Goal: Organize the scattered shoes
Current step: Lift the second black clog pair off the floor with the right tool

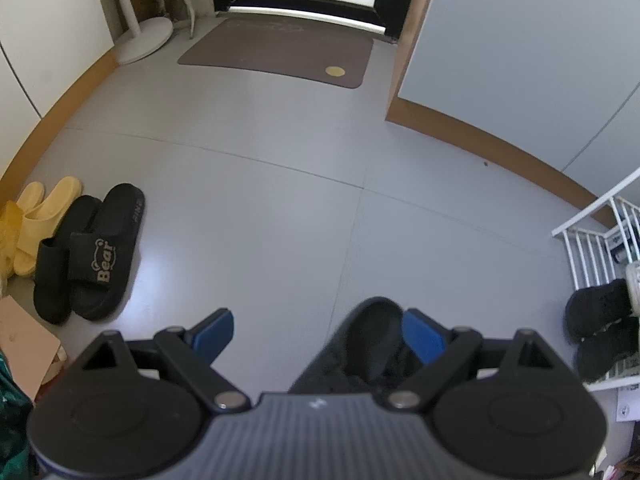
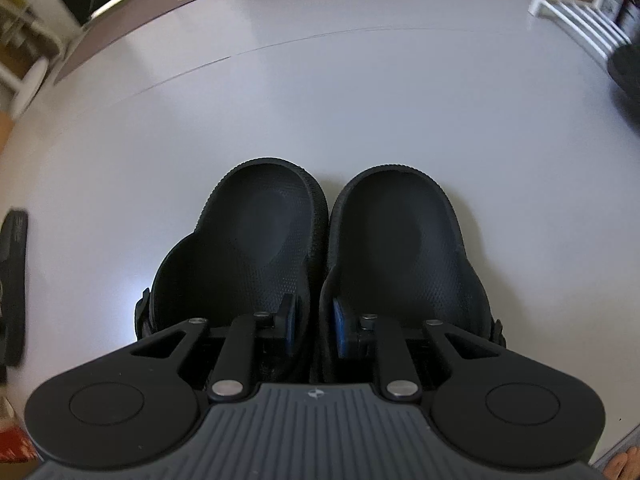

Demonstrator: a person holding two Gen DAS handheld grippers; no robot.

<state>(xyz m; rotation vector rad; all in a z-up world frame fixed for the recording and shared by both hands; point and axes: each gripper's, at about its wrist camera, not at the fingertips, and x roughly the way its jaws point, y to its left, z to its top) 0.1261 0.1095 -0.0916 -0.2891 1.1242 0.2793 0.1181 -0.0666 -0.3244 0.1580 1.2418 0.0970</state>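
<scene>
Grey tile floor (image 1: 256, 208), brown mat (image 1: 280, 54) by the door. Right gripper (image 2: 314, 326) — fingers pinched on the touching inner walls of two black clogs (image 2: 260, 236), side by side. Left gripper (image 1: 318, 330) spread wide, holding nothing. Black slides (image 1: 96, 256) and yellow slides (image 1: 40, 216) paired along the left wall.

The left gripper (image 1: 318, 332) has its jaws wide apart over the grey floor (image 1: 260, 208); a black clog (image 1: 360, 344) lies against its right finger.
</scene>
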